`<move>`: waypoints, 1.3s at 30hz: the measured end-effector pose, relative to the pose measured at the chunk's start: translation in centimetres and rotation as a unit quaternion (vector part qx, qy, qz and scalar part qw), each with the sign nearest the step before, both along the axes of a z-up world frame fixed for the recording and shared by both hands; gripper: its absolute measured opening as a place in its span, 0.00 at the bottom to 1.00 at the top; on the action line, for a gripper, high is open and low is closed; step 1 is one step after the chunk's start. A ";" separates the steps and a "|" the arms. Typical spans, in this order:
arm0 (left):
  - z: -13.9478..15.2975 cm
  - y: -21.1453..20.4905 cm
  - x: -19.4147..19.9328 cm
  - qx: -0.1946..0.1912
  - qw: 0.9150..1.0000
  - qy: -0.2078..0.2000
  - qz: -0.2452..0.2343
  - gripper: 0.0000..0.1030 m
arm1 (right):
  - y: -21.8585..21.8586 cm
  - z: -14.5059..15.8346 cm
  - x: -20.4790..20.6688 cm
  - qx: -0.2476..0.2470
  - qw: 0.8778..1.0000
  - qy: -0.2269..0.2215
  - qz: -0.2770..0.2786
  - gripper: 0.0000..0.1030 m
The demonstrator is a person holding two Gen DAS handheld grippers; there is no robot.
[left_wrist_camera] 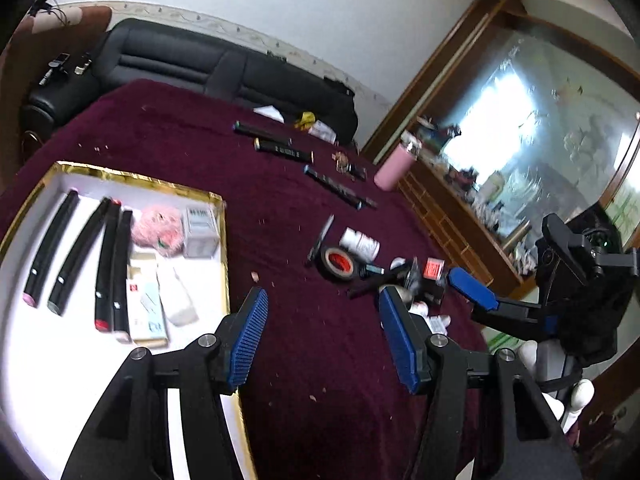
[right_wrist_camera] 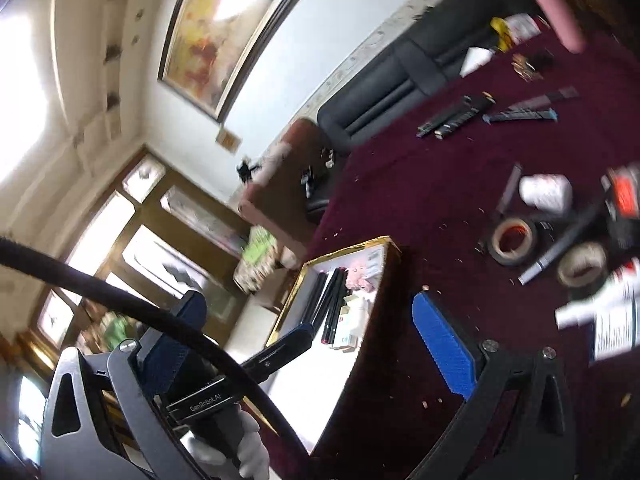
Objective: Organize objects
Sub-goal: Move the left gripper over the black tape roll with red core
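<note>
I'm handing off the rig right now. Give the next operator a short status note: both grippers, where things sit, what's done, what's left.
Left gripper: open, empty, above the cloth beside the tray.
Right gripper: open, empty, by the clutter at the table's right.
Done: the gold-rimmed tray holds four black pens, a pink puff, small boxes and packets.
Left: loose on the maroon tablecloth are three dark pens, a tape roll, a white bottle, and a mixed pile near the right gripper.

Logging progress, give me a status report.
Left gripper open, empty; right gripper open, empty. Gold-rimmed tray holds four markers. Tape roll, bottle loose on cloth.
</note>
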State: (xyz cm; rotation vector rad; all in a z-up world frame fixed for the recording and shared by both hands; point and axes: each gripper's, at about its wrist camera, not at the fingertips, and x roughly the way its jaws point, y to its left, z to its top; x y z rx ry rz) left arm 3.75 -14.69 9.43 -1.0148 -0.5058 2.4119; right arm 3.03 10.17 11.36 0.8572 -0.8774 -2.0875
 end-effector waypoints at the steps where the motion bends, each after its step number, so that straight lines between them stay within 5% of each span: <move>1: -0.1 0.3 0.1 -0.005 1.000 -0.002 -0.004 0.50 | 1.4 -0.8 0.2 -0.019 1.000 -0.008 -0.015 1.00; 10: -1.2 7.8 -4.2 -0.079 0.995 -0.026 -0.047 0.50 | 12.4 -6.5 1.5 -0.126 0.985 -0.079 -0.086 1.00; 14: -4.1 11.8 -8.6 -0.115 0.990 -0.060 -0.056 0.50 | 14.6 -7.5 2.5 -0.110 0.984 -0.088 -0.107 1.00; 18: -6.1 14.5 -10.8 -0.184 0.981 -0.046 -0.044 0.49 | 16.0 -7.2 3.3 -0.079 0.987 -0.081 -0.116 1.00; 23: -7.6 16.2 -11.7 -0.186 0.979 -0.071 -0.042 0.34 | 17.0 -7.6 3.3 -0.070 0.986 -0.075 -0.129 1.00; 28: -8.2 17.4 -13.5 -0.196 0.976 -0.090 -0.012 0.34 | 16.7 -8.7 2.7 -0.077 0.987 -0.089 -0.113 1.00; 32: -8.8 19.1 -15.0 -0.252 0.964 -0.085 -0.022 0.35 | 16.1 -9.1 2.7 -0.065 0.987 -0.100 -0.105 1.00; 39: -8.3 16.3 -10.8 -0.245 0.964 -0.077 -0.072 0.35 | 15.9 -8.9 3.0 -0.045 0.988 -0.108 -0.104 1.00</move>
